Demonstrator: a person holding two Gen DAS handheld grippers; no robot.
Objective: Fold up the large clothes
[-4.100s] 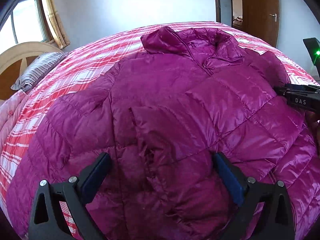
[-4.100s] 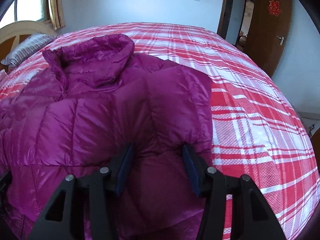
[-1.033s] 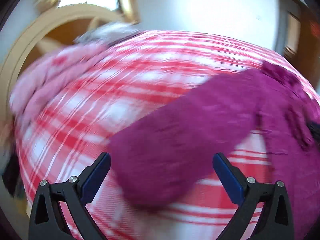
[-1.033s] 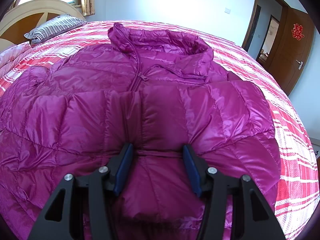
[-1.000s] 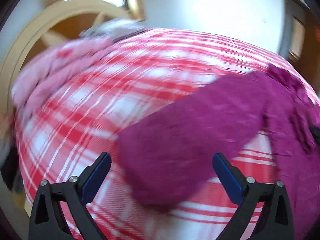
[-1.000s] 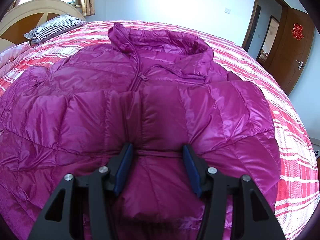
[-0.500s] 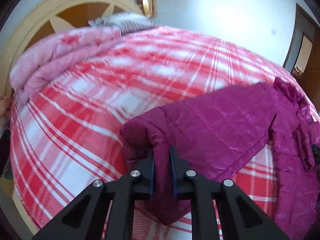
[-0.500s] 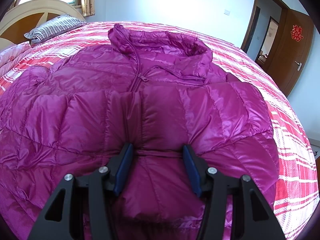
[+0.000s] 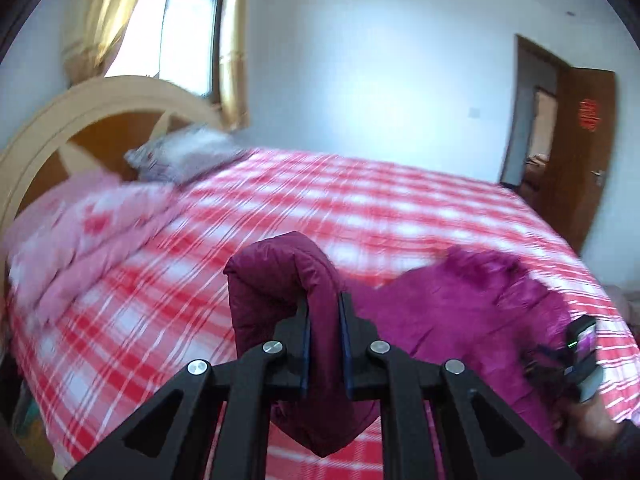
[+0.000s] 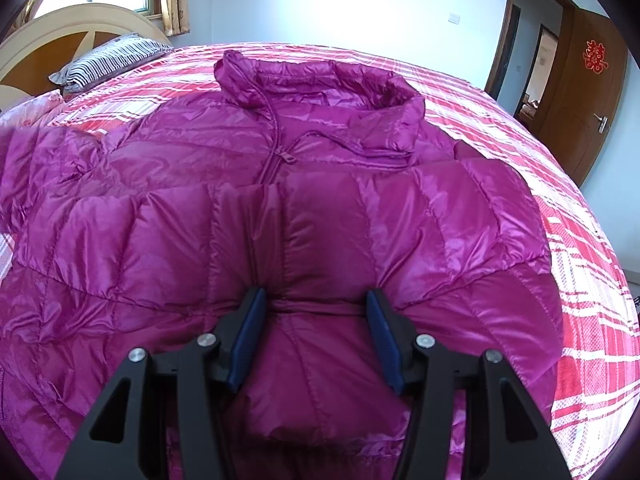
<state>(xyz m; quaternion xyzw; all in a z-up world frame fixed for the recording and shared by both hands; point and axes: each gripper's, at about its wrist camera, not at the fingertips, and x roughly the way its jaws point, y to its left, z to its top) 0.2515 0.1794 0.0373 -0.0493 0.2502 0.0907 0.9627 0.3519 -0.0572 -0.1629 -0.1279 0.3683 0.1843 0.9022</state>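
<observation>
Currently, a shiny magenta quilted down jacket (image 10: 320, 216) is seen spread front-up across a bed covered by a red-and-white plaid sheet (image 10: 580, 272), its zip running up the middle to a ruffled collar that points towards the far wall. The black left gripper (image 9: 324, 312), fitted with blue pads, is pressed together on the cuff end of the jacket's sleeve (image 9: 280, 280); the fabric is pinched between the two fingers, bulges up above them in a rounded fold, and hangs down below them. That sleeve is held raised above the plaid sheet, and the rest of the jacket is seen lying to the right of it in the left wrist view, which is blurred towards the background. The black right gripper (image 10: 316, 304) is spread wide, its blue-padded fingers (image 10: 248, 332) resting on the lower front of the jacket, one on each side of a puffed panel just right of the zip; nothing is clamped between them. A striped pillow (image 10: 108, 64) is placed at the head of the bed beside a cream and brown arched headboard (image 10: 52, 36), and a pink floral quilt (image 9: 80, 232) is bunched along the near-left edge. A brown wooden door (image 10: 588, 84) with a red paper emblem is seen standing open at the right.
</observation>
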